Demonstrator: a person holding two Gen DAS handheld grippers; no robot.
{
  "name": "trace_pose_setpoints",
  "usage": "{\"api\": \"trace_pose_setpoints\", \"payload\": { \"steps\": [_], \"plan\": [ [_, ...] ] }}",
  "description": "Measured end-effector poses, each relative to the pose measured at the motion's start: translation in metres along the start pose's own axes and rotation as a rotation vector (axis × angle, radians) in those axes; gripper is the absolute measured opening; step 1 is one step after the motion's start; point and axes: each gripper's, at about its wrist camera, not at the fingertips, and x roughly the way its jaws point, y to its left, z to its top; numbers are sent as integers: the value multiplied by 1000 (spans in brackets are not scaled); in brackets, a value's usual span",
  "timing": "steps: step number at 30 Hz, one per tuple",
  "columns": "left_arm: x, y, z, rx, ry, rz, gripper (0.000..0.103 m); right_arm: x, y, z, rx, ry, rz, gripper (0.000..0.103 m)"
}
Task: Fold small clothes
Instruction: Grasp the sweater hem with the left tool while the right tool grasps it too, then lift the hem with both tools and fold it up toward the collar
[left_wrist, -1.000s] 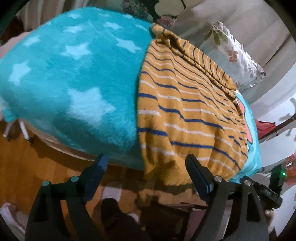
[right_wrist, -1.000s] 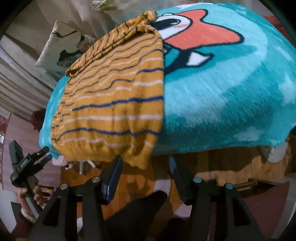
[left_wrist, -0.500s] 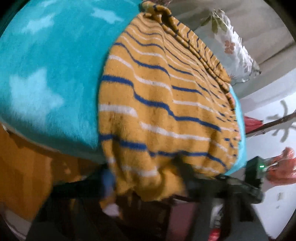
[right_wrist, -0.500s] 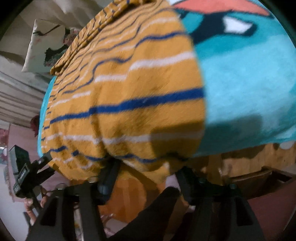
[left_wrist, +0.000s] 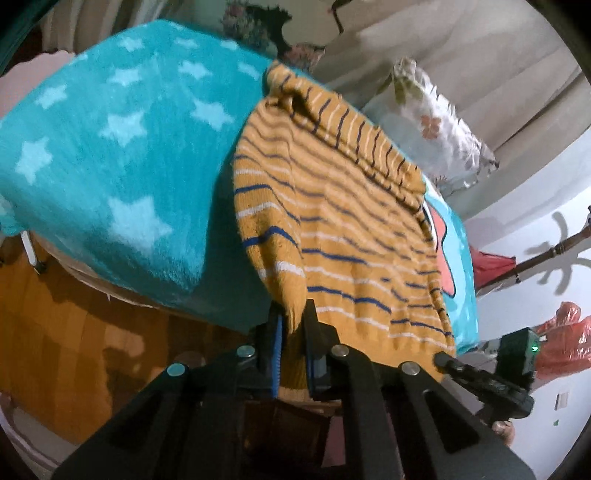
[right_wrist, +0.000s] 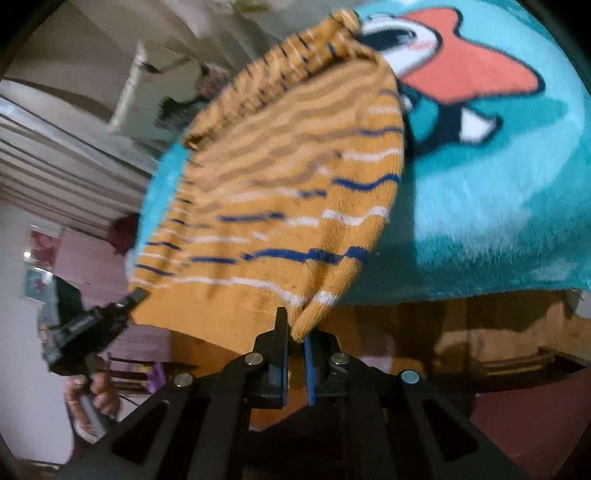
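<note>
You: left gripper (left_wrist: 293, 325) and right gripper (right_wrist: 295, 332) both clamped on sweater (left_wrist: 343, 221) hem corners; fold over blanket (left_wrist: 110, 166) not yet made.

Right gripper (right_wrist: 294, 334) jaws pinch the striped sweater's (right_wrist: 280, 199) lower corner.

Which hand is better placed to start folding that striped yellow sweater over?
Neither clearly. The left tongs and right tongs each pinch a bottom corner of the sweater hanging off the blue blanket, so both would probably lift together.
</note>
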Motion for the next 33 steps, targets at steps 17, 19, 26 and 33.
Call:
{"api": "trace_pose_setpoints", "payload": {
  "steps": [17,19,26,33],
  "plan": [
    [78,-50,218,105,-80,-79,9,17,62,218,28,-160,86,8],
    [110,-56,260,135,-72,-45,9,45,58,260,56,-163,19,8],
    [180,-30,345,94,-6,-10,26,123,2,342,222,-122,-244,16],
    [181,-6,344,76,22,-23,65,79,12,343,197,-235,-240,56]
  ]
}}
